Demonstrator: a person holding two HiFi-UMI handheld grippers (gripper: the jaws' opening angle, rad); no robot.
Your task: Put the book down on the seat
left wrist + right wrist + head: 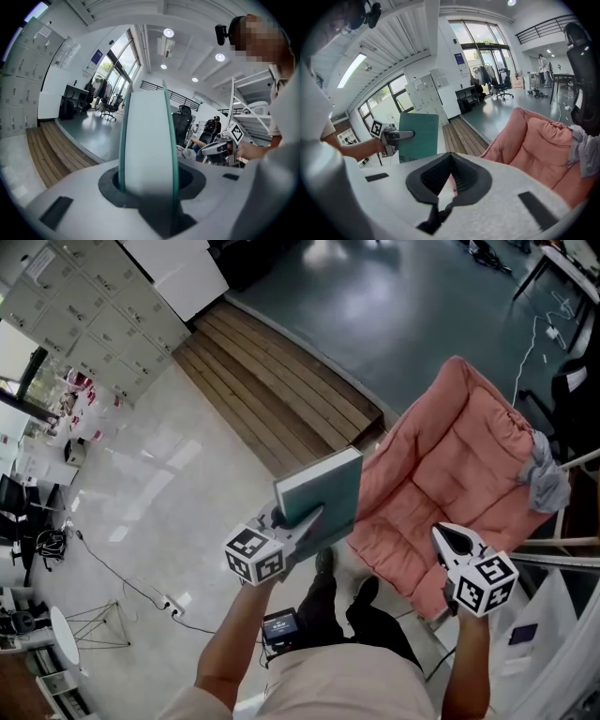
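Observation:
A teal hardcover book [328, 495] stands on edge in my left gripper [305, 521], which is shut on its lower edge. The book hangs over the floor just left of the pink cushioned seat [450, 474]. In the left gripper view the book's white page edge [147, 136] rises straight up from between the jaws. My right gripper [448, 542] is over the seat's front edge, shut with nothing in it. The right gripper view shows the book [417, 136] at the left and the pink seat [539, 145] at the right.
A grey cloth [547, 474] lies on the seat's right arm. Wooden decking [281, 390] runs behind the seat. A power strip and cable [169, 601] lie on the pale floor at the left. The person's legs and shoes [337, 601] stand just before the seat.

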